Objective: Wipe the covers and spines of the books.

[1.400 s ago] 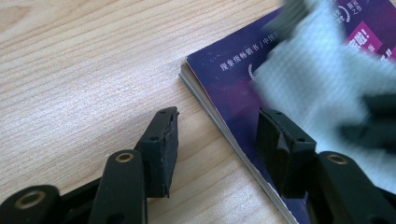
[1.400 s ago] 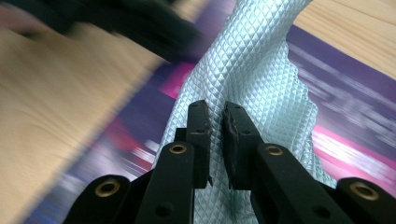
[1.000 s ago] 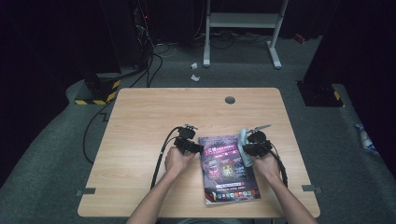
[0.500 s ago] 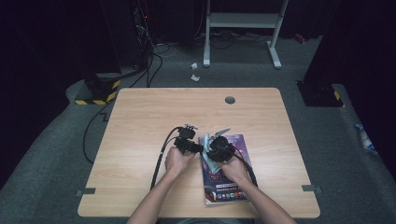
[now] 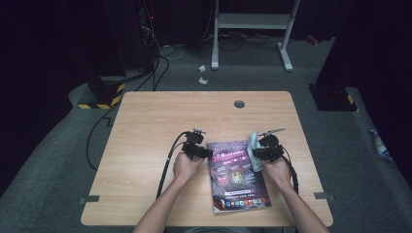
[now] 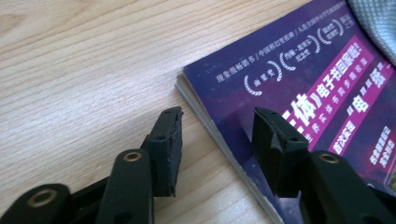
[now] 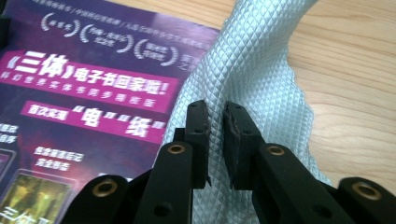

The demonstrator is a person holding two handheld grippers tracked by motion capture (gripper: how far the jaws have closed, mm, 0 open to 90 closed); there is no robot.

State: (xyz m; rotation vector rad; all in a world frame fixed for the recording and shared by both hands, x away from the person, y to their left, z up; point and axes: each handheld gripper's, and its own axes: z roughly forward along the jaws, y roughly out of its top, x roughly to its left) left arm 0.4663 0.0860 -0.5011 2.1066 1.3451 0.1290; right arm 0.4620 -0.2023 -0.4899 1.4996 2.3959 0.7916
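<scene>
Right gripper (image 7: 215, 140) pinching grey cloth (image 7: 254, 70) at magazine (image 5: 238, 174)'s right edge; left gripper (image 6: 217, 144) just narrowing, spread astride its left edge.

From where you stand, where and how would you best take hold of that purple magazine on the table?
Probably at the magazine's top left corner, coming in low from the table side. It lies flat, so only the thin page edge offers a grip. The left gripper already straddles that edge, jaws open, having just been closing. The right gripper pinches the grey cloth at the opposite edge.
</scene>
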